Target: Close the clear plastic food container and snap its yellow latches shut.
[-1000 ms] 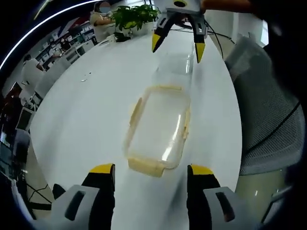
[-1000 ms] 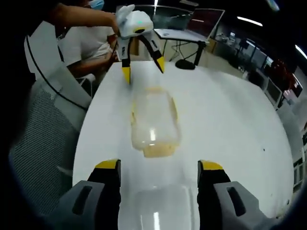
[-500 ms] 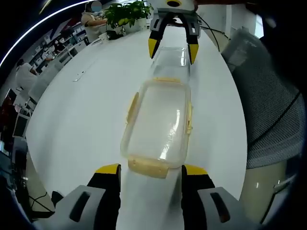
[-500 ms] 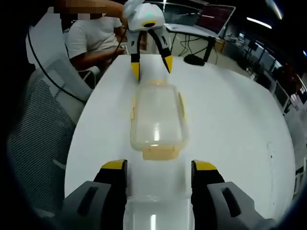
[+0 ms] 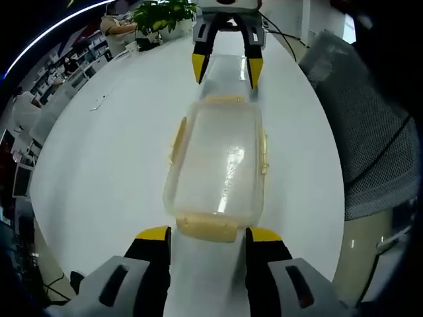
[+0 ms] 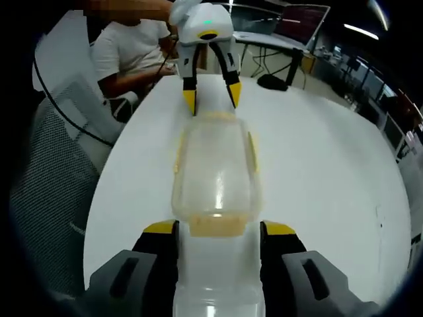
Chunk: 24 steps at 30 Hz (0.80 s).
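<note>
A clear lid (image 5: 218, 162) with yellow latches lies flat on the white table (image 5: 112, 152), lengthwise between the two grippers. Its near end latch (image 5: 208, 228) sits right at the tips of my left gripper (image 5: 209, 232), which is open and straddles that end. Beyond the lid stands the clear container base (image 5: 228, 69), held between the jaws of my right gripper (image 5: 226, 66). In the right gripper view the base (image 6: 215, 277) fills the gap of the right gripper (image 6: 218, 228), whose jaws touch its sides. The lid (image 6: 215, 172) lies just ahead, with the left gripper (image 6: 211, 99) at its far end.
A grey mesh chair (image 5: 370, 132) stands along the table's edge beside the lid and base. A seated person in a white shirt (image 6: 132, 53) is behind the left gripper. A potted plant (image 5: 158, 13) stands at the table's far end. Desks and monitors (image 6: 301, 16) fill the background.
Both grippers have moved in toward the lid from opposite ends. Both jaw gaps have narrowed, the right one onto the clear base. The lid and base now lie nearly end to end.
</note>
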Motion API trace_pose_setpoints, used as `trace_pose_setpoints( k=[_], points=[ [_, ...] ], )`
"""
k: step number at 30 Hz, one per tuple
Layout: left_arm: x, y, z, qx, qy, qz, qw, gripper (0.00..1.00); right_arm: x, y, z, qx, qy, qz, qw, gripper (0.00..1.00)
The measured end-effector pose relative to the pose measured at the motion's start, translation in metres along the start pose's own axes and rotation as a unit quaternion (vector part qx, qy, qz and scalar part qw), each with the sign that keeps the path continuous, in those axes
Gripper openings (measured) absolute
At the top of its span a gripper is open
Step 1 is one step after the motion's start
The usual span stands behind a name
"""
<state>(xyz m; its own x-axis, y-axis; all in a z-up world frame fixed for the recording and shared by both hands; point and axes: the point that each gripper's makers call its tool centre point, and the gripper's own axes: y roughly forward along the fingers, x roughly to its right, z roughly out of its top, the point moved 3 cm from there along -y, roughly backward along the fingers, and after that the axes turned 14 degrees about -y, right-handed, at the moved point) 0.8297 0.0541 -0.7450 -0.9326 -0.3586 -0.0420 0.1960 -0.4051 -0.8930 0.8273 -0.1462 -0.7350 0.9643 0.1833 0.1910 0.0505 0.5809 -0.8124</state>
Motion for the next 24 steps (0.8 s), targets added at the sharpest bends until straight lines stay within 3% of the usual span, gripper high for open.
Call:
trace_pose_setpoints(
  k=[8, 24],
  points=[
    [-0.001, 0.007, -0.001, -0.01, 0.011, -0.013, 0.9998, 0.38, 0.002, 0.01, 0.001, -0.008, -0.004, 0.011, 0.9999, 0.44],
    [0.0, 0.016, -0.001, -0.018, 0.017, -0.052, 0.9984, 0.35, -0.001, 0.026, -0.011, -0.054, 0.002, 0.032, 0.998, 0.38]
  ],
)
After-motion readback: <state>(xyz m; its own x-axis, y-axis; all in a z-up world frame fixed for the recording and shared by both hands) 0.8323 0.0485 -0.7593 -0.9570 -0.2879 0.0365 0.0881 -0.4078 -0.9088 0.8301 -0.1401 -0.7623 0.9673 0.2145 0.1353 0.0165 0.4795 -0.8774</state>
